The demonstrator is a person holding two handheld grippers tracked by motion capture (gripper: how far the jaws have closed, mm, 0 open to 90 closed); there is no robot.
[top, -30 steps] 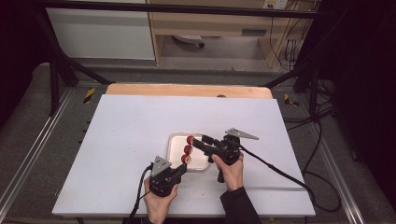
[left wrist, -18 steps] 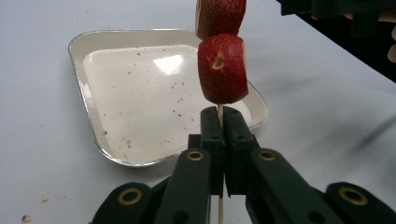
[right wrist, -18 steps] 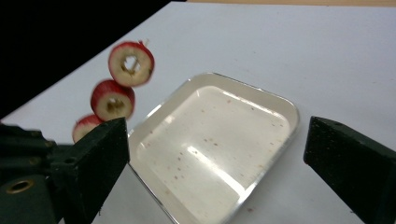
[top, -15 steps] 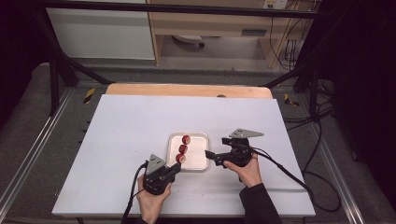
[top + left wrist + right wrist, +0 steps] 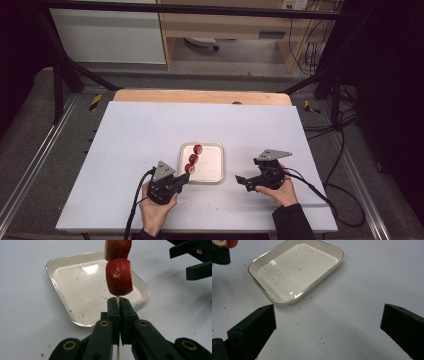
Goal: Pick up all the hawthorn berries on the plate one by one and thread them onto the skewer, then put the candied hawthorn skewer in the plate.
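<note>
Right gripper [image 5: 245,180] backed off tray [image 5: 214,172], jaws wide, empty. Left gripper [image 5: 182,181] clamps skewer [image 5: 117,301]; three strawberry pieces [image 5: 193,159] threaded; looks nearly done.

No readable text, labels, brand names, numbers or signs appear on any surface or object in these views.

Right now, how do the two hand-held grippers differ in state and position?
The left hand-held gripper is shut on a thin wooden skewer carrying red strawberry pieces; the right hand-held gripper is open and holds nothing. The left one sits at the white tray's near left corner, with the fruit over the tray; the right one sits apart from the tray, to its right. Both have black jaws and a grey three-cornered plate on top.
</note>
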